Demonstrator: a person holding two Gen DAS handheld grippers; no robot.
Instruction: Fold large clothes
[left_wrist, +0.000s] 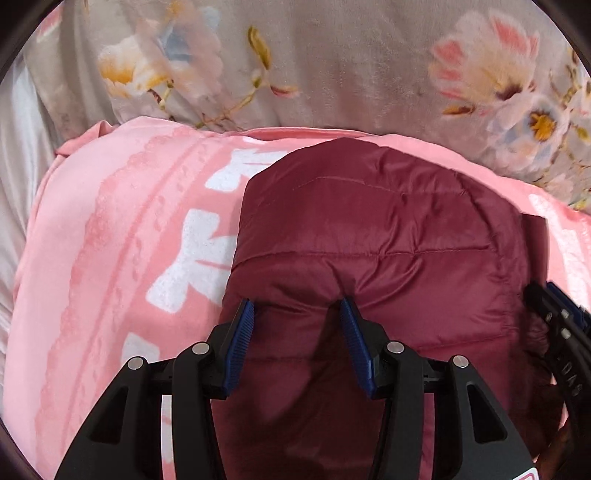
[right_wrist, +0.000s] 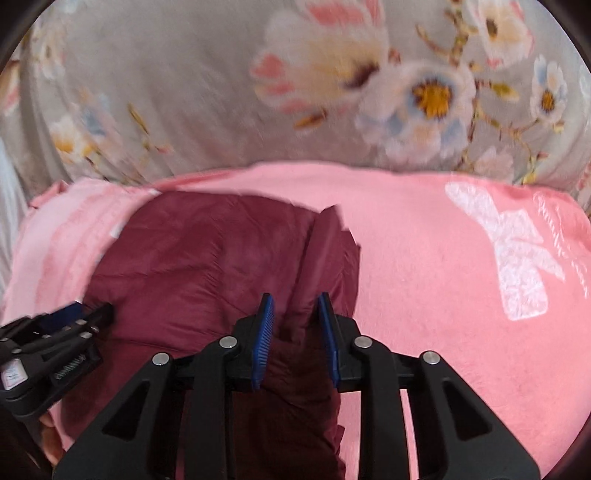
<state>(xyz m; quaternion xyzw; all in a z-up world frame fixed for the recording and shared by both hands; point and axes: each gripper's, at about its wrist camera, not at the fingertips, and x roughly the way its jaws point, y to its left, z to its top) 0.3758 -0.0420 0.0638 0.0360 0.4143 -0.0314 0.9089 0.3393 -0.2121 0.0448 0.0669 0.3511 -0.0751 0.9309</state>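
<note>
The maroon jacket (left_wrist: 369, 236) lay bunched on the pink blanket (left_wrist: 110, 240). Left hand-held gripper (left_wrist: 297, 306) gaped open over it; right hand-held gripper (right_wrist: 295, 301) pinched a slippery fold, which could've slid out.

The left gripper (left_wrist: 297, 308) is showing black angular linkage arms with triangular cut-outs. Ribbed blue pads (left_wrist: 242, 343) are lining its fingers, and silver round pins are dotting the joints. The right gripper (right_wrist: 295, 304) is looking identical.
</note>
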